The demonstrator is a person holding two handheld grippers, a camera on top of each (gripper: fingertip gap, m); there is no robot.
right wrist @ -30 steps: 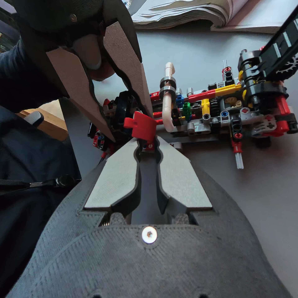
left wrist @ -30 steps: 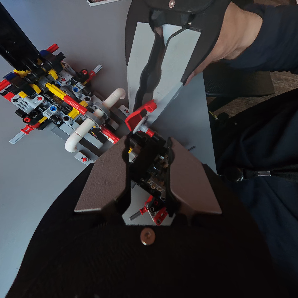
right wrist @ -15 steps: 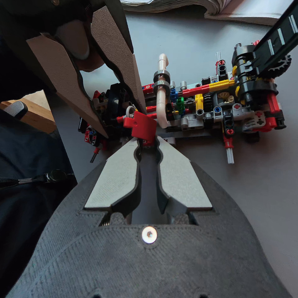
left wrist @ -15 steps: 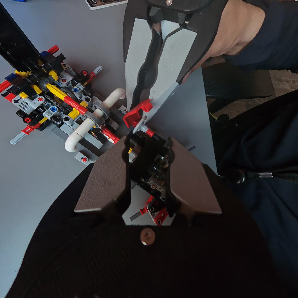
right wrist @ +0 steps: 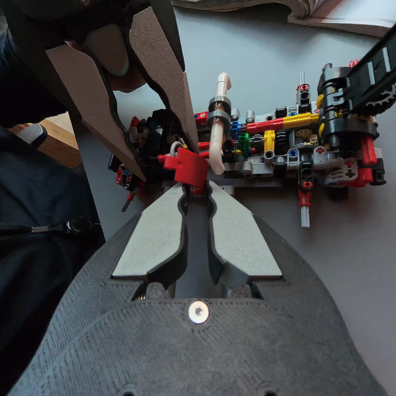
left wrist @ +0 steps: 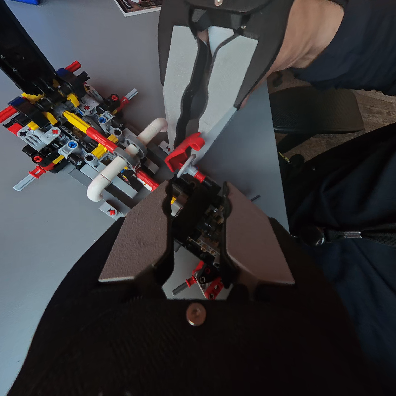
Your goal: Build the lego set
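My left gripper, with brown fingers, is shut on a black brick sub-assembly and holds it over the grey table's corner. It also shows in the right wrist view. My right gripper, with grey fingers, is shut on a red panel piece. It holds the piece against the top of the black sub-assembly, next to a small grey ring. In the left wrist view the right gripper reaches in from above with the red piece.
A large multicoloured brick model with a white pipe and a black boom lies on the table, close beside both grippers. An open book lies behind it. A chair and a person's dark clothing are beyond the table edge. Only a small space, under 4 cm, lies between the two pairs of fingers.
The right gripper with the red piece has edged slightly closer to the black sub-assembly. Both grasps are unchanged.
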